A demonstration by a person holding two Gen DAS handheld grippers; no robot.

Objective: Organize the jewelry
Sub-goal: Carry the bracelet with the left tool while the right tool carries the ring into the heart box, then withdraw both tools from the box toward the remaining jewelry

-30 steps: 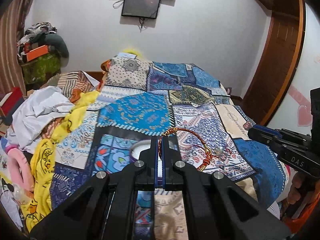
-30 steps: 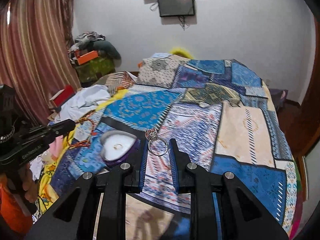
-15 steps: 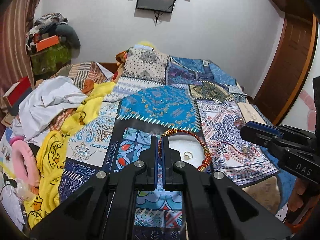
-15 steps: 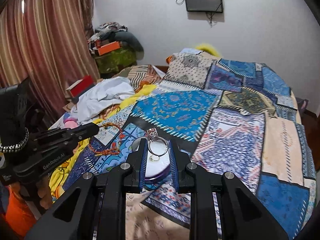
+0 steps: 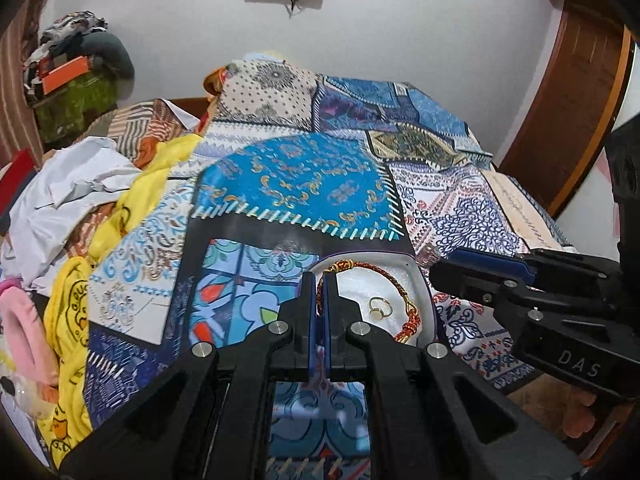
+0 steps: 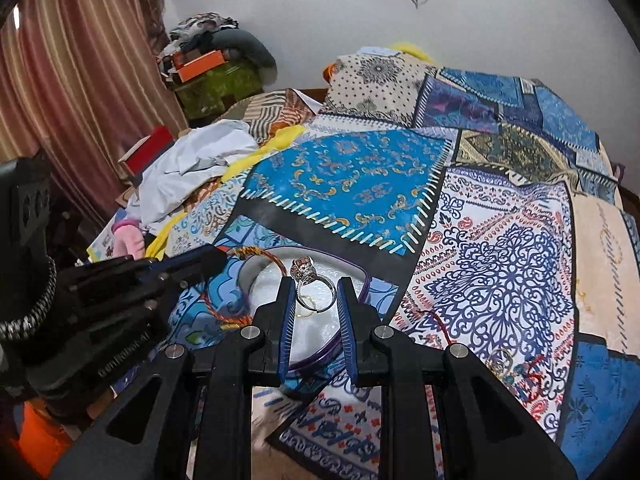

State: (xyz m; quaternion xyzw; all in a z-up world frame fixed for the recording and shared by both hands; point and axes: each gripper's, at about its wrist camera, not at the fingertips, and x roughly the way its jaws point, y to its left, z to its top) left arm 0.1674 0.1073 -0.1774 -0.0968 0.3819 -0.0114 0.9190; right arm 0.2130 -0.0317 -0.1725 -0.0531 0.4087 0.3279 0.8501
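A white-lined heart-shaped jewelry box with a purple rim (image 5: 420,280) (image 6: 360,280) lies open on the patchwork bedspread. My left gripper (image 5: 319,280) is shut on a red-and-gold braided bracelet (image 5: 384,276) and holds it over the box; the bracelet also shows in the right wrist view (image 6: 256,254). A small gold ring (image 5: 380,307) lies inside the box. My right gripper (image 6: 314,282) is shut on a silver ring with a pink stone (image 6: 310,280), held above the box. Another ring (image 6: 500,360) and a red cord (image 6: 532,380) lie on the bedspread at the right.
A pile of white, yellow and pink clothes (image 5: 72,216) lies at the left of the bed. A curtain (image 6: 60,80) hangs at the left, with a cluttered green stand (image 6: 216,80) by the wall. A wooden door (image 5: 568,100) is at the right.
Both grippers have moved forward and down toward the box, so it looks larger and sits right under the held bracelet and ring. Both holds are unchanged.
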